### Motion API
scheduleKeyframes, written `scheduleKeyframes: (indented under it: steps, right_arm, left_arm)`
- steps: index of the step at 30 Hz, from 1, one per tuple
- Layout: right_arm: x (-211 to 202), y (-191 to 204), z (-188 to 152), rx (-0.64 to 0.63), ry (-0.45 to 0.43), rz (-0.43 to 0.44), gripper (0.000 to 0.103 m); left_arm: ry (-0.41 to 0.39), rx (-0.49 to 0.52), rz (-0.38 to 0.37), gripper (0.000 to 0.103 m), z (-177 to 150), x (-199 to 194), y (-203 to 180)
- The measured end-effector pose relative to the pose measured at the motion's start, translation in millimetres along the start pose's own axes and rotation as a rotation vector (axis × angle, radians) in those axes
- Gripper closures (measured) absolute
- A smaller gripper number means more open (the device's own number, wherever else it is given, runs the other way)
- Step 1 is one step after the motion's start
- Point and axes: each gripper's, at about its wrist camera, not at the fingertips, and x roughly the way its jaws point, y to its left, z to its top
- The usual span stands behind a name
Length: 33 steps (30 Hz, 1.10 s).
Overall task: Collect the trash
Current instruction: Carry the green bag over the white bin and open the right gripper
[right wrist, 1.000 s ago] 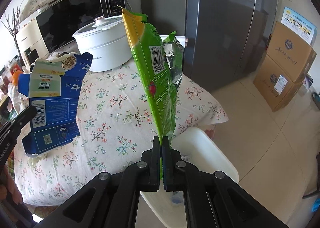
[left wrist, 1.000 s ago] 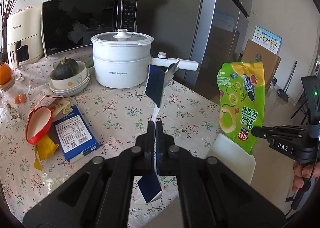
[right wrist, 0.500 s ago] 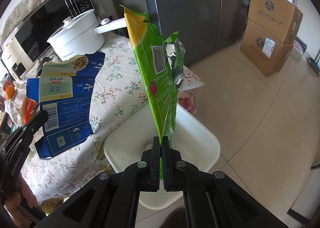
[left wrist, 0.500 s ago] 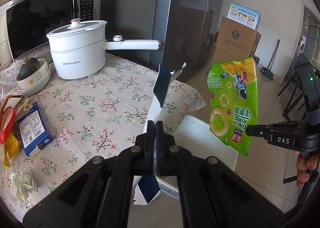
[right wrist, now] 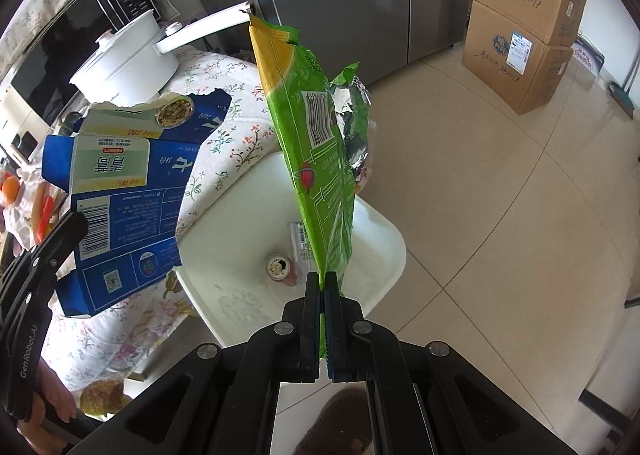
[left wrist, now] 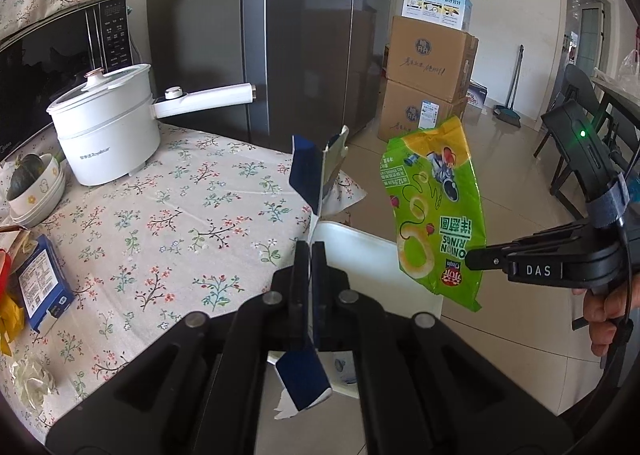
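Observation:
My left gripper (left wrist: 310,251) is shut on a torn, flattened blue carton (left wrist: 308,171), seen edge-on; its printed face shows in the right wrist view as the blue carton (right wrist: 132,191), held by the left gripper (right wrist: 74,223). My right gripper (right wrist: 322,281) is shut on the bottom edge of a green onion-rings snack bag (right wrist: 316,159), which hangs above a white bin (right wrist: 384,255). From the left wrist view the snack bag (left wrist: 436,215) and right gripper (left wrist: 476,257) are at the right, the white bin (left wrist: 360,243) below. A can (right wrist: 278,267) and a wrapper (right wrist: 302,243) lie inside the bin.
A table with a floral cloth (left wrist: 180,223) carries a white electric pot (left wrist: 108,127), a bowl with a squash (left wrist: 32,183), a blue box (left wrist: 42,287) and crumpled paper (left wrist: 32,379). Behind stand a microwave (left wrist: 60,67), a grey fridge (left wrist: 300,35) and stacked cardboard boxes (left wrist: 428,83).
Both grippers have swung right, away from the table, and now hang over the white bin. The carton and snack bag stay gripped. The bin's inside with the can has come into view.

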Motion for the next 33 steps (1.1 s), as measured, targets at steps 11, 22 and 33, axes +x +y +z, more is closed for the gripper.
scheduleKeyframes:
  steps: [11,22,33]
  right_arm:
    - [4,-10,-7,0.018,0.032,0.014,0.101]
    - [11,-5,-2,0.01,0.048,0.017,0.1]
    - [14,0,2,0.005,0.048,-0.005,0.069]
  left_arm:
    - [0.057,0.027,-0.021,0.102,-18,38,-11]
    - [0.091,0.013,0.108,0.039,-23,39,6]
    - [0.105,-0.006,0.178,0.02,-27,26,29]
